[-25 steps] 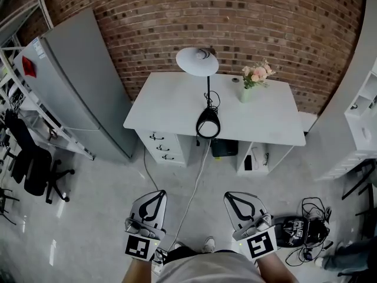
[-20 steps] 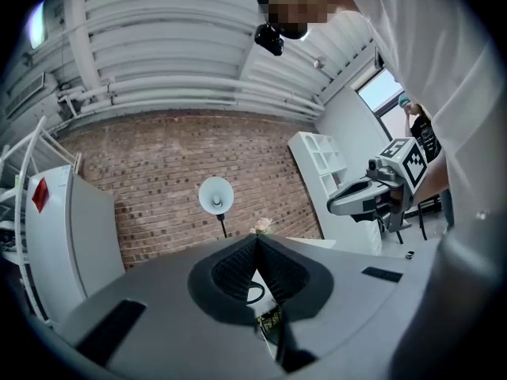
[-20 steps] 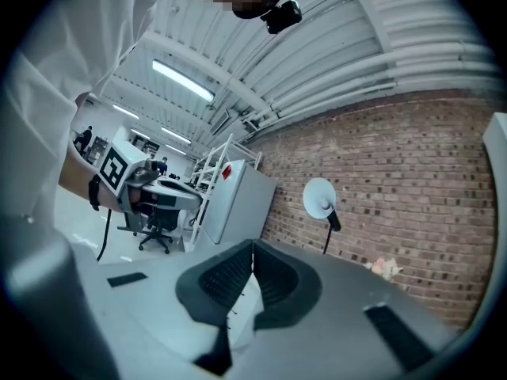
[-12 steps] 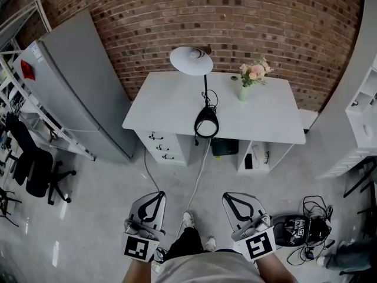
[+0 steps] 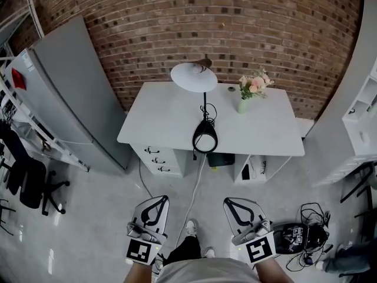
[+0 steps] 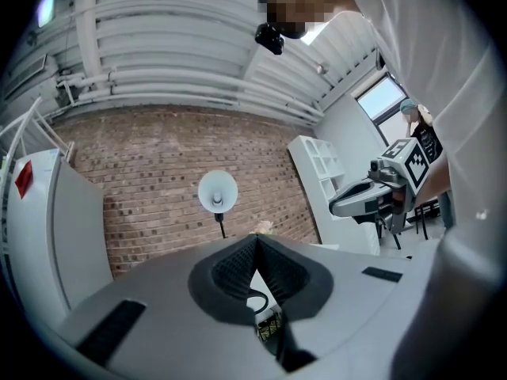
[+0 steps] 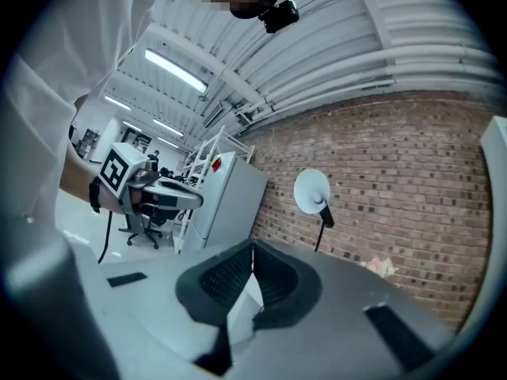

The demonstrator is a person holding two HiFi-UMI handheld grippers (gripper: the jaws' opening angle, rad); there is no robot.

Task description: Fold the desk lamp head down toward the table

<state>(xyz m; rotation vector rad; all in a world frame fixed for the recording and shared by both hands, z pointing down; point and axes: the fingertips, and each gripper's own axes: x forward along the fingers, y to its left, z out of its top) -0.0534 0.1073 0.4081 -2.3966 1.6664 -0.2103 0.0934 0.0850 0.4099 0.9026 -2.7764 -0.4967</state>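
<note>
The desk lamp stands on the white desk [image 5: 165,122] against the brick wall. Its white round head [image 5: 194,76] is raised on a thin black stem above its ring-shaped base [image 5: 205,141]. Both grippers are held low over the floor, well short of the desk. My left gripper [image 5: 154,200] is shut and holds nothing. My right gripper [image 5: 228,202] is shut and holds nothing too. The left gripper view shows the lamp head [image 6: 217,191] far beyond its closed jaw tips [image 6: 256,240]. The right gripper view shows the lamp head [image 7: 311,188] beyond its tips [image 7: 253,246].
A vase of pink flowers [image 5: 250,87] stands on the desk right of the lamp. A grey fridge [image 5: 70,87] is left of the desk, white shelving [image 5: 362,122] on the right. The lamp's cable [image 5: 191,199] crosses the floor. Black gear [image 5: 300,234] lies at lower right.
The person has stepped toward the desk, a foot now forward between the grippers. Both grippers moved along with the body and stayed shut. The lamp has not moved.
</note>
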